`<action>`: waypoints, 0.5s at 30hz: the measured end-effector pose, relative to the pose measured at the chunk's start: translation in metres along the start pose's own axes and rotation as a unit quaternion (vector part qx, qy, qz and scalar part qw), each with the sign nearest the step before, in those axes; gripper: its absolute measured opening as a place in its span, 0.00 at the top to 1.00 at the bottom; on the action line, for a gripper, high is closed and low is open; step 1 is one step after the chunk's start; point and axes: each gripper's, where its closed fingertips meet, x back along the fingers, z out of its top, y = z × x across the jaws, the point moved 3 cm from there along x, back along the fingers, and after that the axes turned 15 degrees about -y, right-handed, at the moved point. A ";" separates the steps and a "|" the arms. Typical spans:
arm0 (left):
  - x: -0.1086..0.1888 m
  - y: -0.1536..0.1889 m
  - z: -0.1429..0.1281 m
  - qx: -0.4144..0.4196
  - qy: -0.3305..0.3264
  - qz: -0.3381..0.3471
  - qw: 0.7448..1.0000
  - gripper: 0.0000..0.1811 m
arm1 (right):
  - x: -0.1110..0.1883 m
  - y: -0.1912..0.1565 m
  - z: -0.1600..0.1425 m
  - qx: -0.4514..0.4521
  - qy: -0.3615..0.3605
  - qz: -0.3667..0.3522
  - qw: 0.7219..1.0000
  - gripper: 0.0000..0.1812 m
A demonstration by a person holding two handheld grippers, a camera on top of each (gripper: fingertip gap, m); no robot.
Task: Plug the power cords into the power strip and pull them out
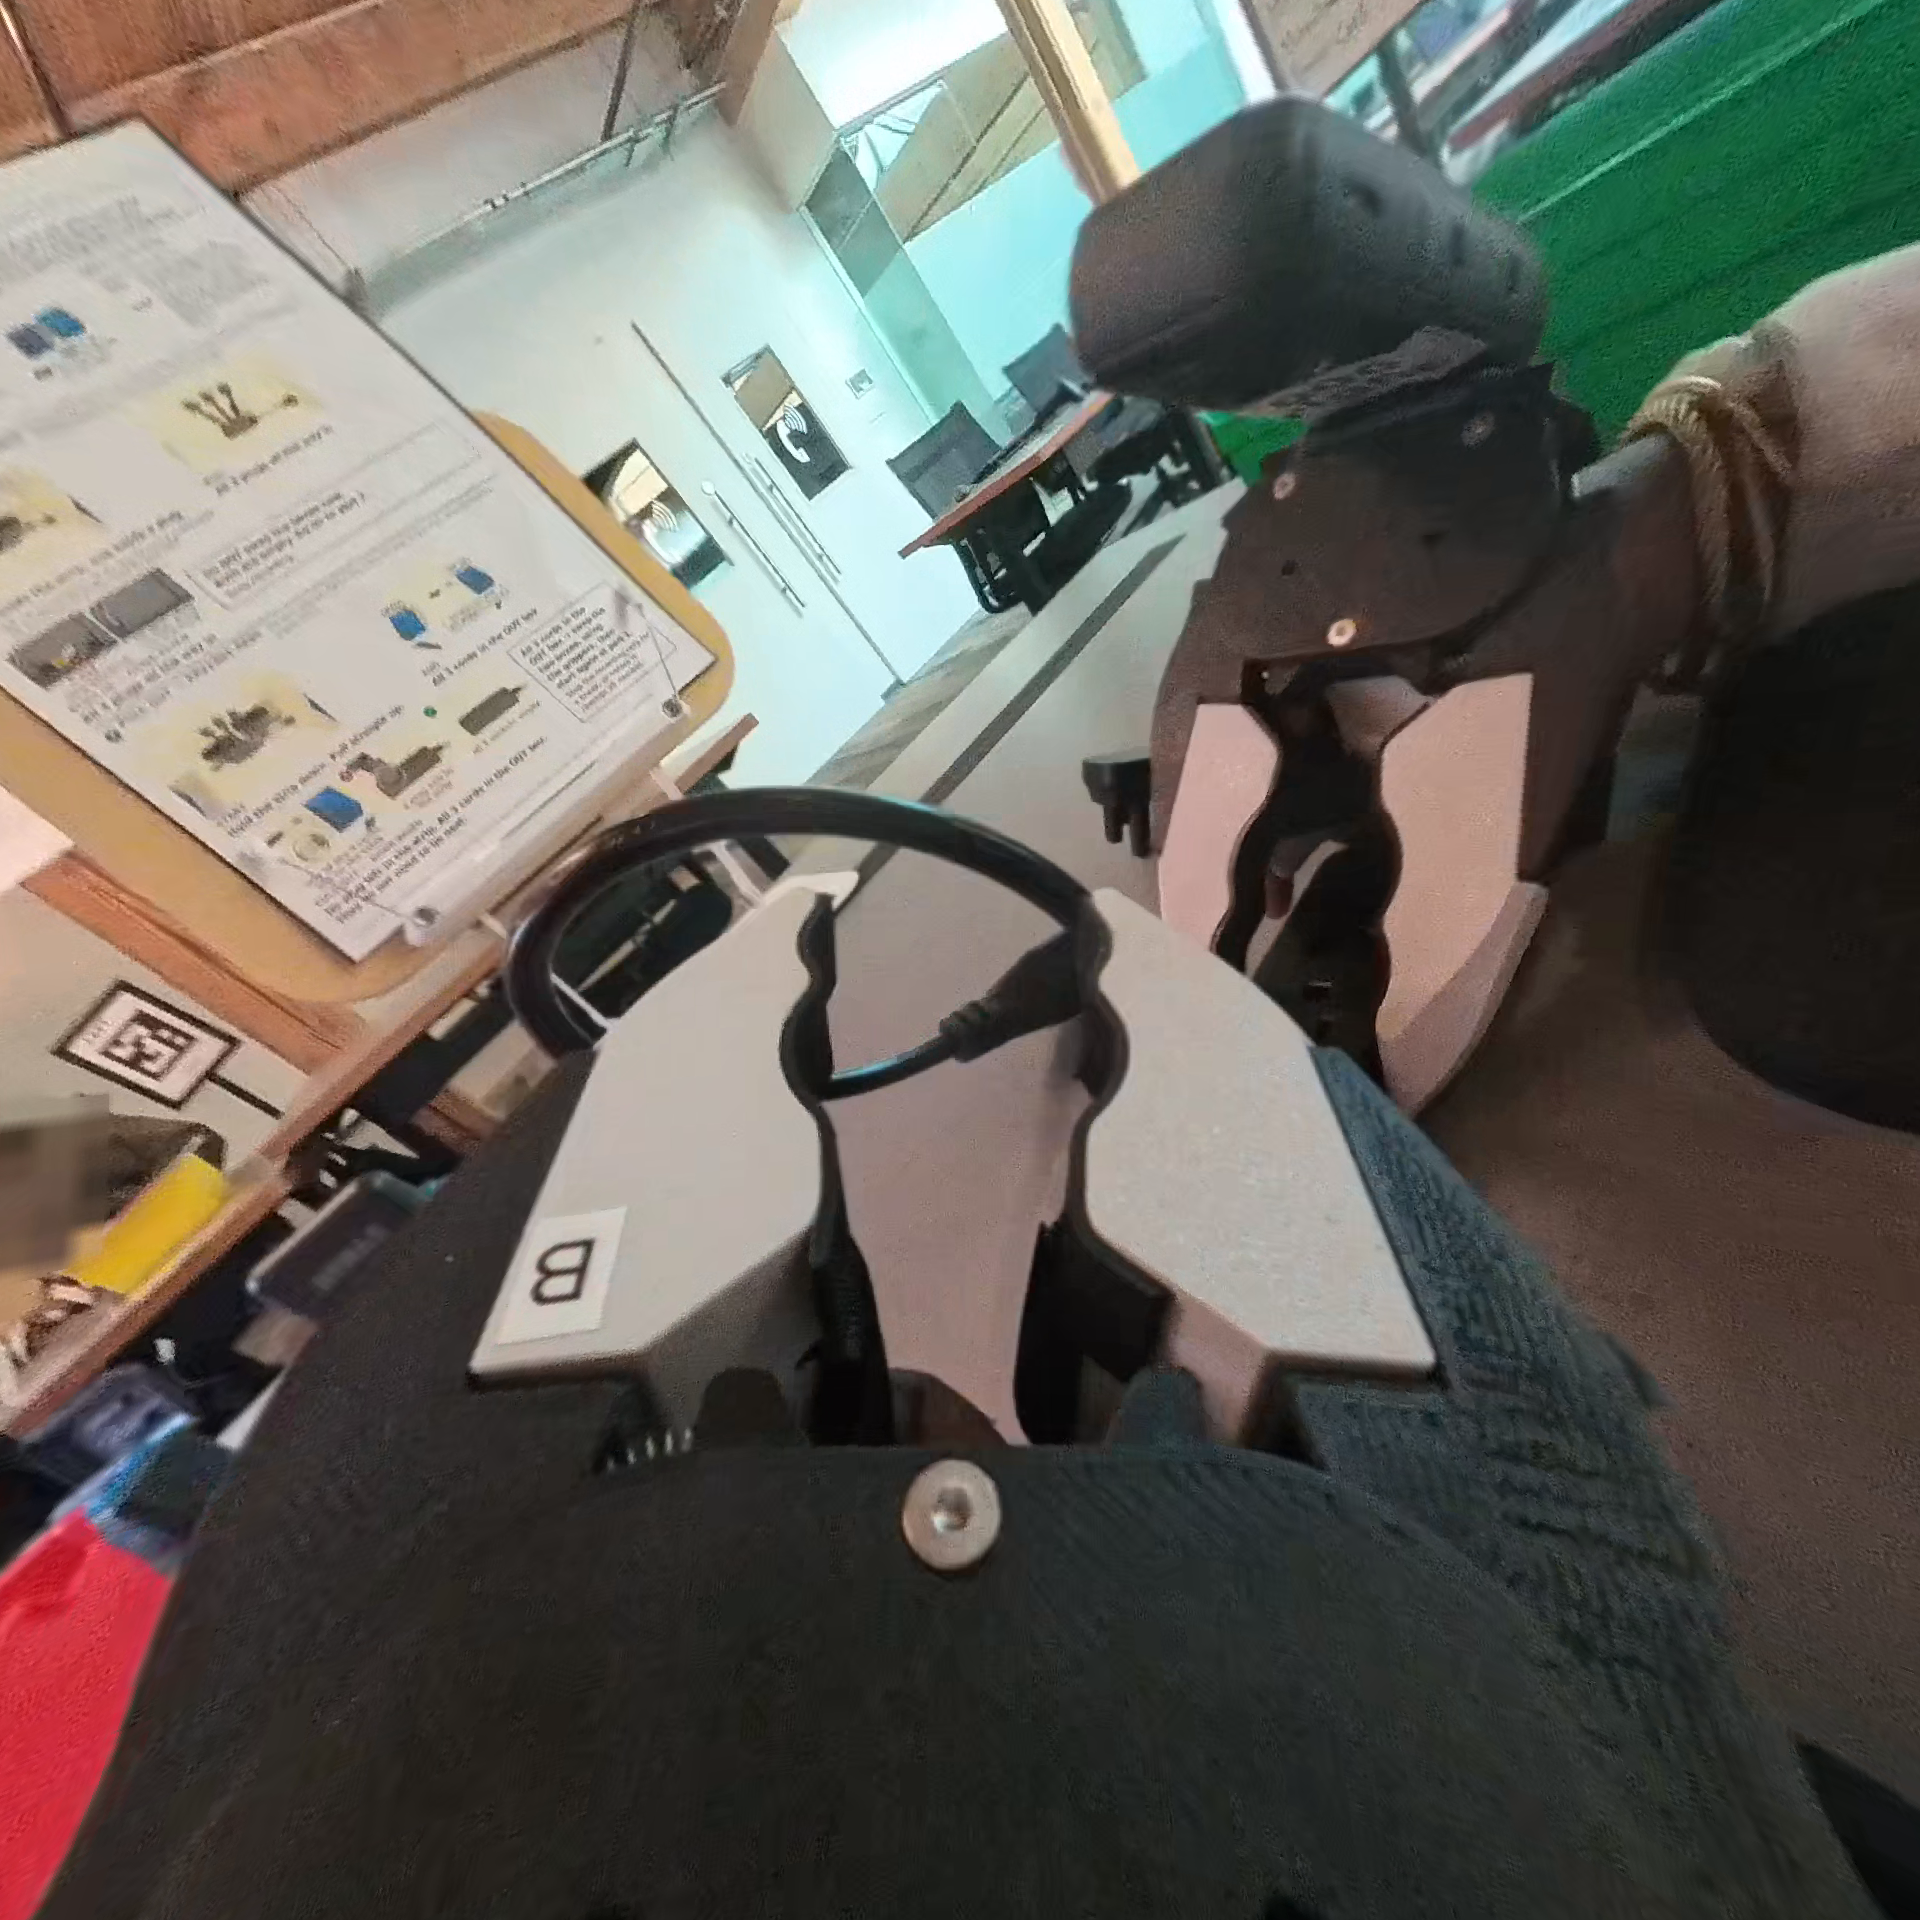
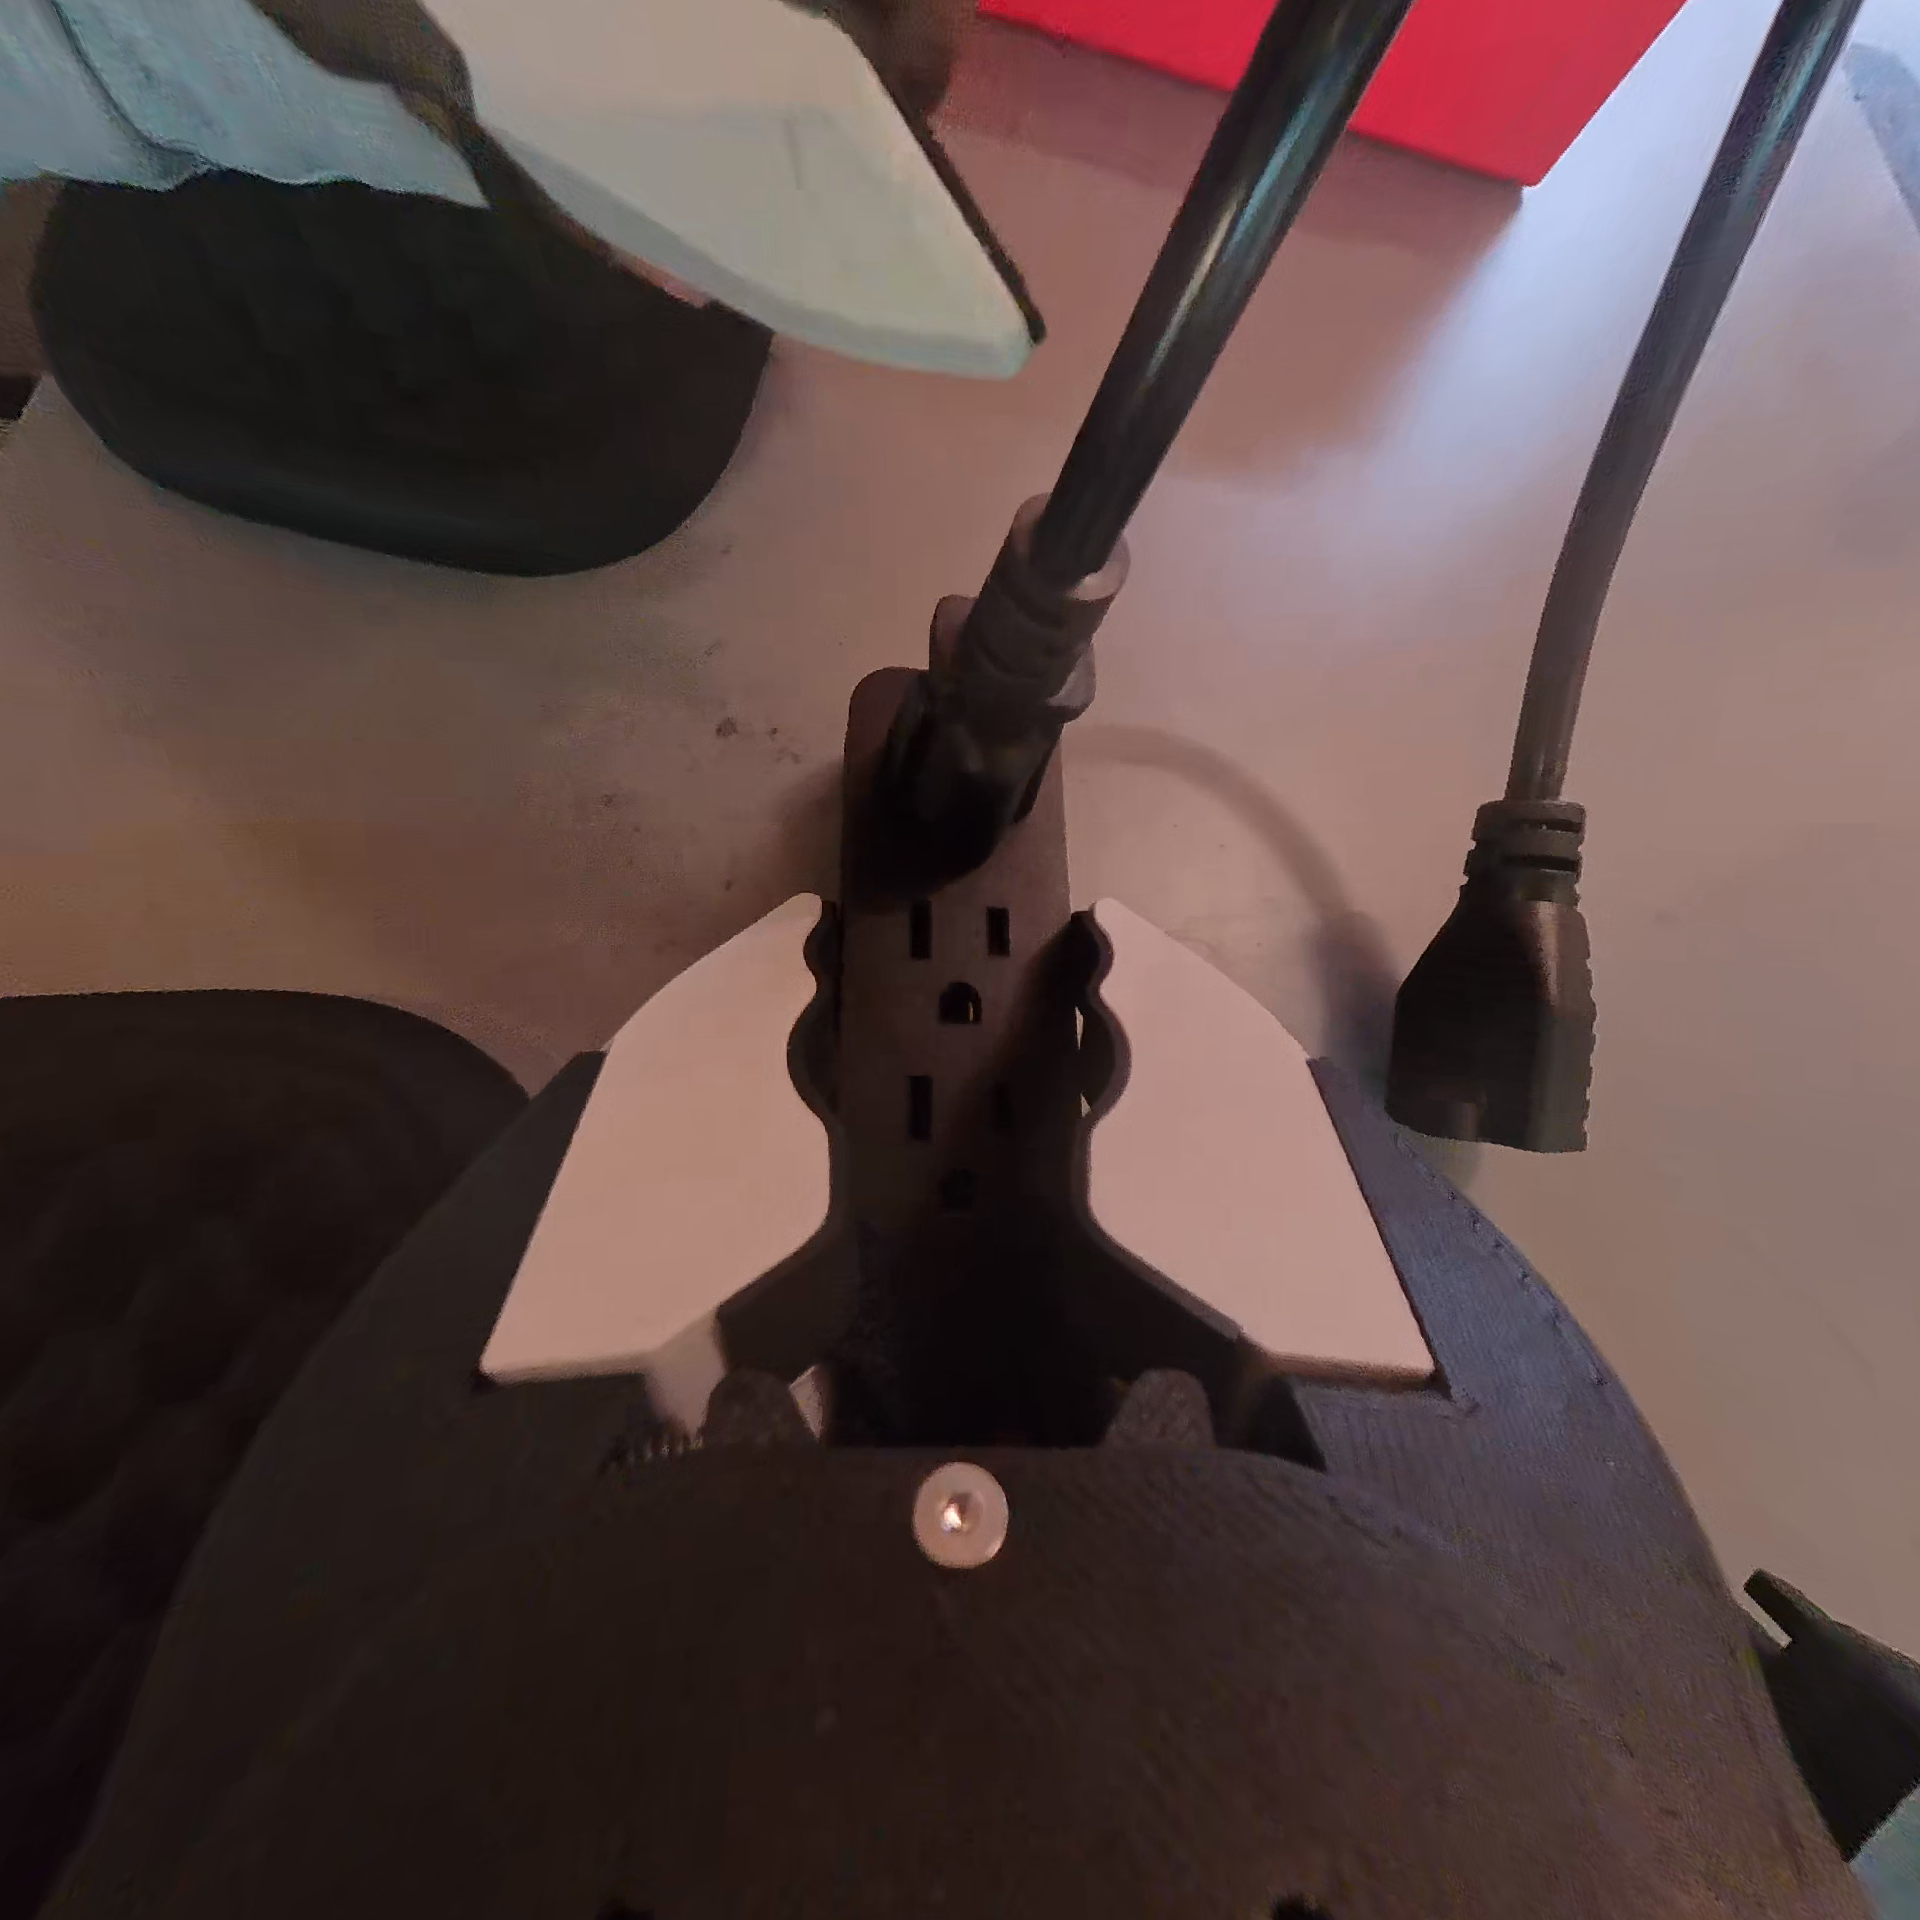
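Observation:
In the right wrist view, a black power strip (image 2: 956,966) lies on the table. My right gripper (image 2: 954,935) straddles it, both pads pressed on its sides. A black plug (image 2: 956,769) sits in the strip's far socket, and its thick cord (image 2: 1195,312) rises out of frame. Two nearer sockets are bare. A grey cord ending in a black connector (image 2: 1496,997) lies to the right. My left gripper (image 1: 961,904) is open. A black cord loop (image 1: 810,810) arches past its tips, and a small connector (image 1: 1023,997) rests against the right finger without being pinched. The right gripper also shows in the left wrist view (image 1: 1320,935), pointing down.
An instruction board (image 1: 312,571) leans at the left. A red box (image 2: 1351,73) stands beyond the strip. A black round pad (image 2: 395,416) lies under the left gripper (image 2: 727,208). A person's sleeve (image 1: 1818,468) is at the right. A black plug (image 2: 1829,1683) sits at the lower right.

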 end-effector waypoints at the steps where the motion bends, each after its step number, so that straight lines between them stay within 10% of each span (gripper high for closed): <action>1: 0.002 -0.003 -0.003 0.020 0.001 -0.011 1.000 0.73 | 0.002 0.000 0.001 -0.001 0.009 -0.003 1.000 0.75; 6: 0.006 -0.008 -0.007 0.085 0.017 -0.056 0.995 0.73 | 0.028 0.007 0.011 -0.050 0.125 0.023 0.991 0.69; 15: -0.011 0.027 -0.017 0.060 -0.028 -0.178 0.982 0.73 | 0.016 0.001 0.012 -0.018 0.071 0.006 0.997 0.70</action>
